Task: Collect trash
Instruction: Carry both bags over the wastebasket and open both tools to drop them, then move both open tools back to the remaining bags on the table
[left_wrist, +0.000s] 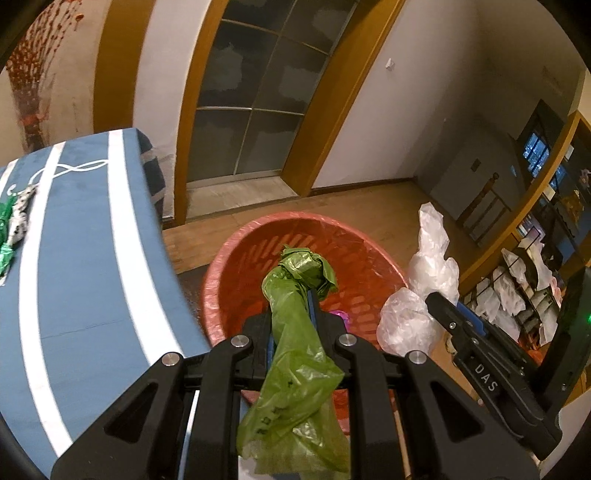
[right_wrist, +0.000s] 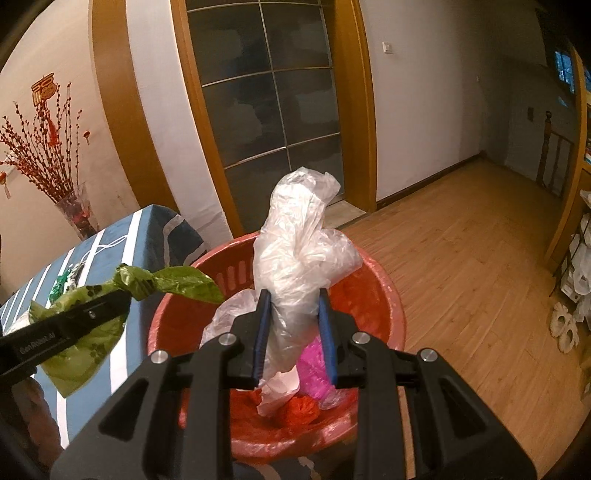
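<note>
Left wrist view, left tool (left_wrist: 291, 291) pinching green bag (left_wrist: 295, 362) hiding its tips, right tool (right_wrist: 295, 295) pinching clear bag (right_wrist: 295, 240).

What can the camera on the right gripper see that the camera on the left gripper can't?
Only the right wrist view shows the pink bag and red bag lying in the bin, plus the vase of red branches by the wall. Only the left wrist view shows the white cord lying clearly on the striped table. Both show the red bin, the green bag clamped in the left gripper, and the clear bag clamped in the right gripper.
</note>
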